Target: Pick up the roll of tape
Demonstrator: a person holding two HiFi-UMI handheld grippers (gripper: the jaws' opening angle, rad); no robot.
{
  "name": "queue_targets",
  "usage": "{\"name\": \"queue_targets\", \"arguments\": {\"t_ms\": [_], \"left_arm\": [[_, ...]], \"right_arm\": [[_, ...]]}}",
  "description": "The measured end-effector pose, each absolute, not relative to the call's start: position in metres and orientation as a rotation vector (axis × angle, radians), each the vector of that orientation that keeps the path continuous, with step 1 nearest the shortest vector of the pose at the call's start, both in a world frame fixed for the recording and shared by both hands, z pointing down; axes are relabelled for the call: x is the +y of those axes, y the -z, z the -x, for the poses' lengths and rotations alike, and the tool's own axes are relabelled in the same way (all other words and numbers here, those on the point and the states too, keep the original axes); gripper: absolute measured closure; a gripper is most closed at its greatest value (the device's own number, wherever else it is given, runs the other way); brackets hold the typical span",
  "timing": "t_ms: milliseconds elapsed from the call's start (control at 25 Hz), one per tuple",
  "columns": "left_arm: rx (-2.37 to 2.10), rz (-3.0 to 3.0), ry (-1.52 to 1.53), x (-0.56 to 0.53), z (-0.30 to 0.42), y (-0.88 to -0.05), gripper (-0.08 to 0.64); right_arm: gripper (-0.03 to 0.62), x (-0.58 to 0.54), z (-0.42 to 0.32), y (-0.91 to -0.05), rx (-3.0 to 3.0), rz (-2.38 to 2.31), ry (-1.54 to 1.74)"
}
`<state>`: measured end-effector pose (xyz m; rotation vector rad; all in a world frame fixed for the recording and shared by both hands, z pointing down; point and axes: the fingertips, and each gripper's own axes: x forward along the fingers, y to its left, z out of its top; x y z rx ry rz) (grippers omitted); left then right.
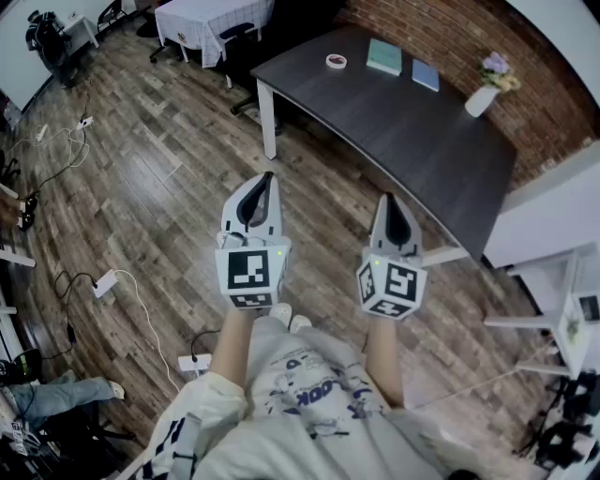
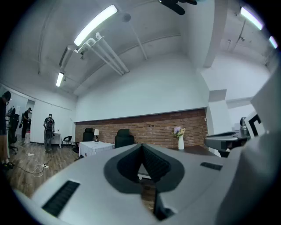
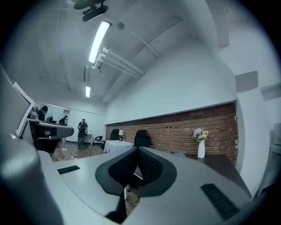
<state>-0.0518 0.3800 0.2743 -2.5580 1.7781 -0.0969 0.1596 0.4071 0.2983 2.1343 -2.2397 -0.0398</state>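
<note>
The roll of tape [image 1: 336, 62] is a small pale ring lying on the far end of a dark table [image 1: 412, 141] in the head view. Both grippers hang level over the wooden floor, well short of the table and far from the tape. The left gripper [image 1: 266, 180] has its jaws together with nothing between them, and the same shows in its own view [image 2: 141, 148]. The right gripper [image 1: 388, 200] is likewise shut and empty [image 3: 137, 152]. Neither gripper view shows the tape; the jaws hide that part of the tabletop.
Two books [image 1: 384, 56] and a white vase of flowers [image 1: 482, 98] also sit on the dark table. A white-clothed table [image 1: 211, 21] with dark chairs stands beyond. Cables and a power strip [image 1: 105, 282] lie on the floor at left. White shelving [image 1: 562, 309] stands at right.
</note>
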Motion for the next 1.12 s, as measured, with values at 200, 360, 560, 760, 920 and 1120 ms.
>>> {"name": "queue_targets", "arguments": {"t_ms": [200, 360, 560, 760, 920, 1120], "left_arm": [[1.777, 2.554, 0.096, 0.377, 0.052, -0.277, 0.564], [1.78, 2.555, 0.1, 0.373, 0.057, -0.278, 0.563], [1.79, 2.553, 0.102, 0.368, 0.066, -0.28, 0.563], [1.802, 2.545, 0.1, 0.358, 0.081, -0.281, 0.563], [1.791, 2.549, 0.109, 0.35, 0.094, -0.284, 0.563], [1.78, 2.554, 0.126, 0.343, 0.102, -0.293, 0.563]], "right_arm": [[0.589, 0.404, -0.158, -0.3, -2.242, -2.133, 0.039], [0.588, 0.4, -0.153, -0.3, -2.244, -2.131, 0.039], [0.588, 0.394, -0.147, -0.305, -2.257, -2.13, -0.002], [0.588, 0.382, -0.135, -0.304, -2.258, -2.13, 0.003], [0.588, 0.375, -0.122, -0.308, -2.267, -2.133, -0.016], [0.588, 0.371, -0.111, -0.313, -2.291, -2.116, -0.018]]}}
